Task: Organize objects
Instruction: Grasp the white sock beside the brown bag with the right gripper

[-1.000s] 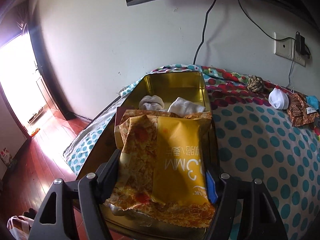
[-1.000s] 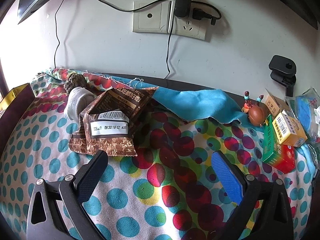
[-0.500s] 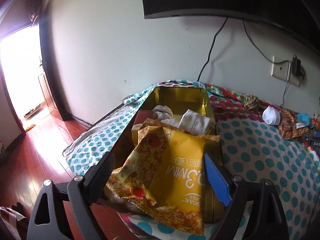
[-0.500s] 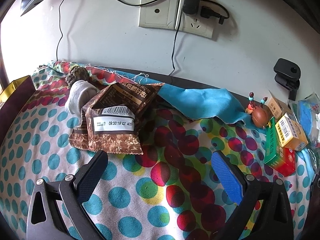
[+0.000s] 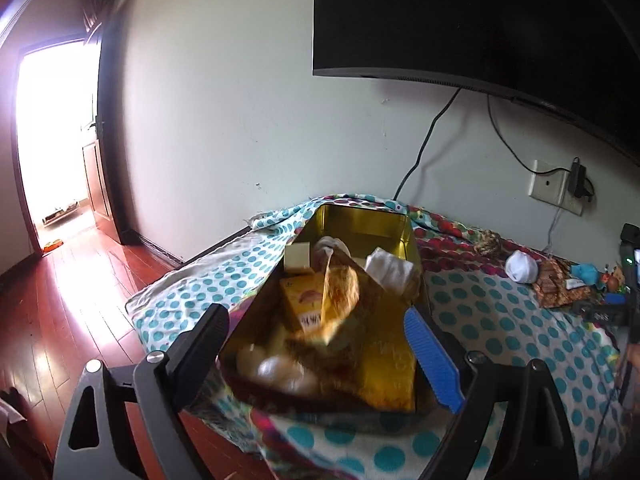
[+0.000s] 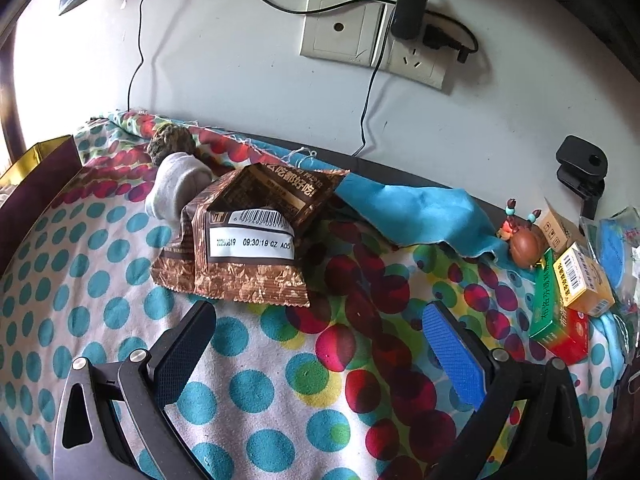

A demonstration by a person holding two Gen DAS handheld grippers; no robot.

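Observation:
A gold tin [image 5: 360,220] stands on the dotted tablecloth [image 5: 500,320]. It holds a yellow snack bag [image 5: 384,364], white socks [image 5: 390,270], small yellow boxes [image 5: 298,258] and other items, all partly blurred. My left gripper [image 5: 316,320] hangs open just before the tin's near end, with the bag lying loose between and beyond its fingers. In the right wrist view my right gripper [image 6: 320,314] is open over bare cloth. A brown snack bag [image 6: 248,248] lies just ahead of it, with a white sock [image 6: 176,184] and a rope ball [image 6: 170,142] behind.
A blue cloth [image 6: 420,216], a small brown figurine [image 6: 524,246], a green and red box [image 6: 556,320] and a yellow box [image 6: 584,284] sit at the right. Wall sockets [image 6: 344,28] with cables are behind. The table edge drops to a wood floor [image 5: 60,300] at the left.
My left gripper opened, let go of the yellow snack bag and drew back and up from the tin; the bag now lies in the tin. The right gripper barely moved.

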